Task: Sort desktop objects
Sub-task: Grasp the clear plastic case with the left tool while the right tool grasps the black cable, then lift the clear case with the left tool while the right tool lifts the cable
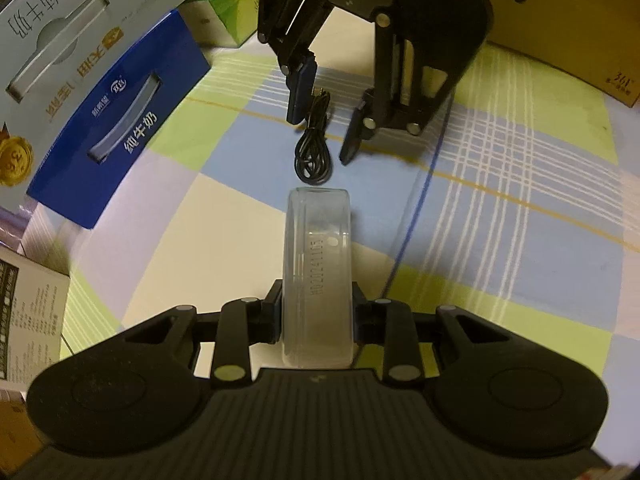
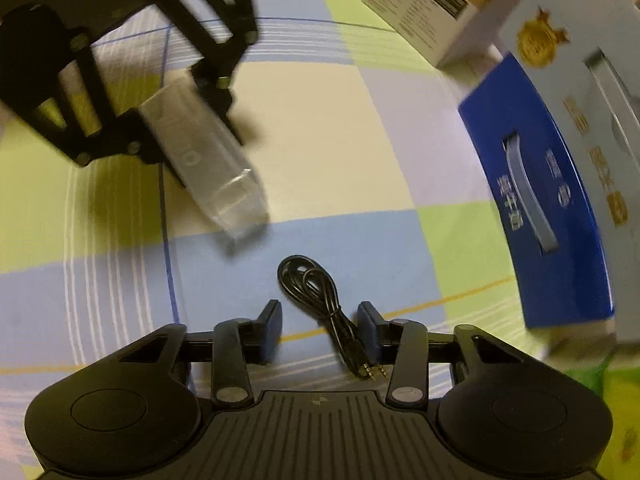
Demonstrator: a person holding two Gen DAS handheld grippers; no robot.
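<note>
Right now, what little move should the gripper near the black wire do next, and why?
Probably close. The right gripper is open with the coiled black cable lying on the checked cloth between its fingers, closer to one pad. The left gripper already holds the clear plastic case, so the cable looks like the next thing to pick up.

Clear box [image 1: 318,264] in left claw [image 1: 318,316]
</note>
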